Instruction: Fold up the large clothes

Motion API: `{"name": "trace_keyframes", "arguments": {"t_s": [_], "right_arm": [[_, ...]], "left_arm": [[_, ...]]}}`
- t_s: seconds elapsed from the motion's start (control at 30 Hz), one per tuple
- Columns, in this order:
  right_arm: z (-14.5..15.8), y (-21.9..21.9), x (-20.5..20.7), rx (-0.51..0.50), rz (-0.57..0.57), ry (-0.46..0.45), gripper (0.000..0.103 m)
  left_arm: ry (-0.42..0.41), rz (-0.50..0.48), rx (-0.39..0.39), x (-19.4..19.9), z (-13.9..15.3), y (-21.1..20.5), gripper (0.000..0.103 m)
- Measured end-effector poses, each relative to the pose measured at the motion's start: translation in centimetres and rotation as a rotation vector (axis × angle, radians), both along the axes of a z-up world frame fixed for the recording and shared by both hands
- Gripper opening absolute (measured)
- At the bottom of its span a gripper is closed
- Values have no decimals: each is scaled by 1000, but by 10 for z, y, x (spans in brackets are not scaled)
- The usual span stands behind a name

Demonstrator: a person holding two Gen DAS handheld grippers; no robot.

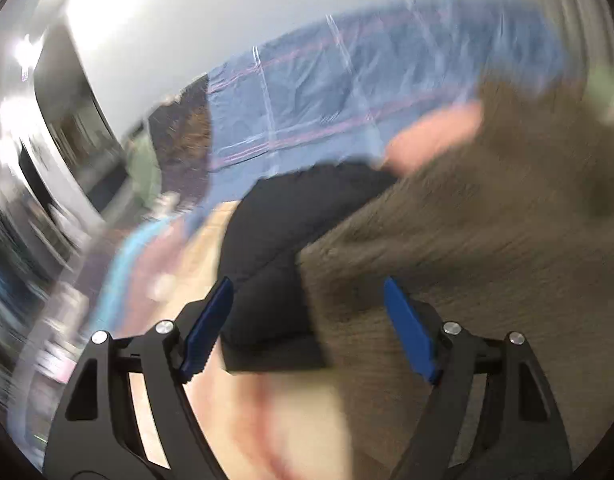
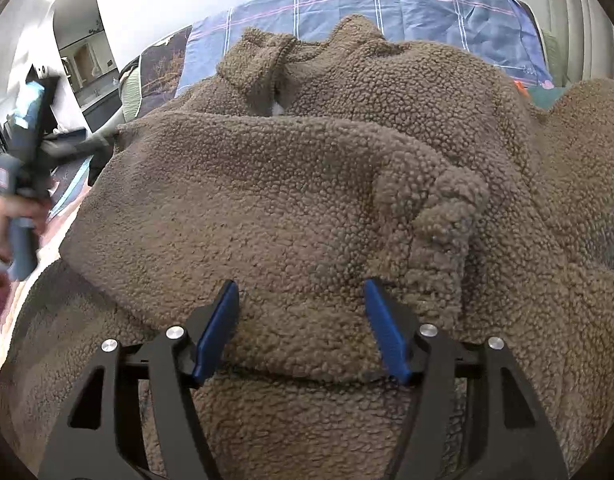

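Two views show the scene, one sharp and one smeared with blur. At the far left of the right wrist view stands a white wall with a doorway [image 2: 87, 40], and nearer, at the left edge, a hand [image 2: 11, 220] holds the left gripper [image 2: 25, 128] up beside the bed; its fingers cannot be made out there. Right of it, a dark patterned cloth [image 2: 163, 68] lies at the far left end of the bed, next to a blue plaid sheet [image 2: 407, 4] that runs along the far side. A brown fleece jacket [image 2: 307, 184] lies heaped over the sheet and fills most of the view, its collar [image 2: 267, 60] at the far side and a rolled cuff [image 2: 447, 208] right of centre. The right gripper [image 2: 301, 292] sits low over the near part of the jacket, blue fingers [image 2: 219, 332] spread wide with fleece between and under them; whether they touch it I cannot tell. A teal item [image 2: 547, 96] shows at the far right behind the jacket.

In the blurred left wrist view, the left gripper [image 1: 309, 288] also has its fingers [image 1: 411, 332] well apart and clamped on nothing. A black garment [image 1: 275, 248] lies between and beyond them, just left of the jacket [image 1: 487, 240], which fills the right side. The sheet [image 1: 347, 92] lies beyond.
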State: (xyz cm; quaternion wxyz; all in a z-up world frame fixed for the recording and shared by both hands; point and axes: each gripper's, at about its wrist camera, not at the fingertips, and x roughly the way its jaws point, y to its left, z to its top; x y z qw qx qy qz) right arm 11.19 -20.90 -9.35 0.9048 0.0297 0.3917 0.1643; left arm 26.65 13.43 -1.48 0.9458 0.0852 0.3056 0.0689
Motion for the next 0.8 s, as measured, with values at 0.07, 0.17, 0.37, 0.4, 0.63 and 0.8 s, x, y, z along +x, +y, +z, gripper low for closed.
{"name": "trace_keyframes", "arguments": {"t_s": [0.07, 0.17, 0.37, 0.4, 0.63, 0.8], "right_arm": [[4, -9, -4, 43, -12, 0, 66], [26, -35, -17, 177, -62, -3, 66], [58, -160, -61, 353, -347, -113, 75], [56, -187, -66, 378, -418, -114, 75], [0, -379, -88, 648, -941, -35, 75], [-22, -427, -66, 663, -1062, -20, 76]], "left_arm": [[-26, -127, -189, -28, 27, -13, 85], [89, -446, -379, -56, 31, -58, 92], [385, -492, -177, -52, -99, -131, 96], [302, -500, -164, -60, -110, -131, 97], [293, -497, -168, -66, -102, -122, 97], [283, -493, -157, -73, -101, -124, 97]]}}
